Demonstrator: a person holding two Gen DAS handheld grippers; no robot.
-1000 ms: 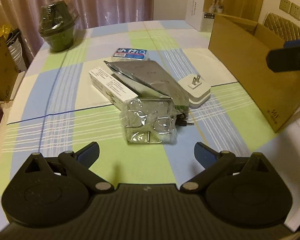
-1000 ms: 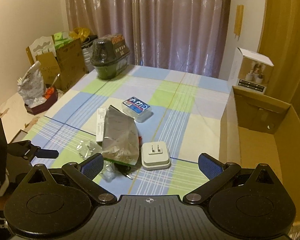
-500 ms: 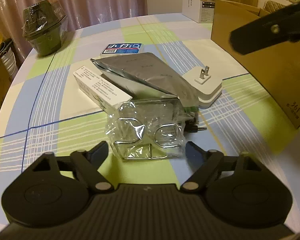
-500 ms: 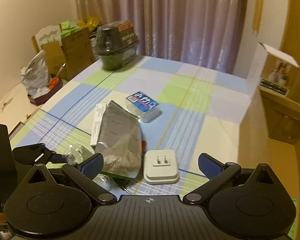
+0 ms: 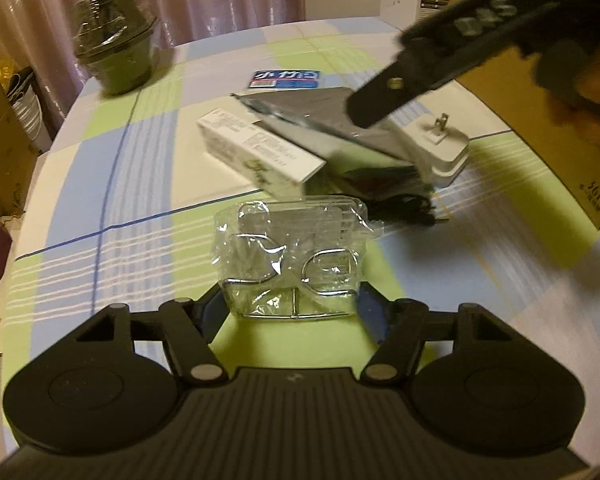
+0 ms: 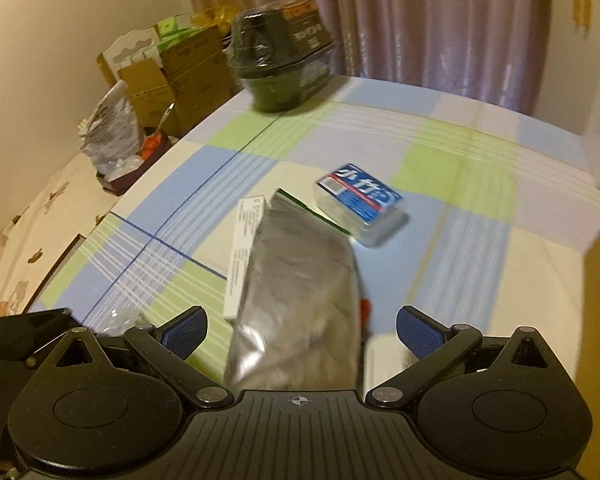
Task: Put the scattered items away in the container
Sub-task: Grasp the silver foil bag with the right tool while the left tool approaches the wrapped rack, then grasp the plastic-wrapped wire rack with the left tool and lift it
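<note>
Two claws at work here. The left claw (image 5: pixel 290 312) is closing around the clear packet of wire hooks (image 5: pixel 292 264) lying on the surface (image 5: pixel 100 200), pads not quite pressing yet. The right claw (image 6: pixel 300 330) hangs released over the silver pouch (image 6: pixel 300 292). Next up, I'd guess: clamp, lift, carry to the cardboard box (image 5: pixel 560 148).

Wrapped dark bowl (image 6: pixel 280 54) on the checked tablecloth (image 6: pixel 460 168); curtain (image 6: pixel 440 20) behind, cardboard boxes (image 6: pixel 172 76) beside
</note>
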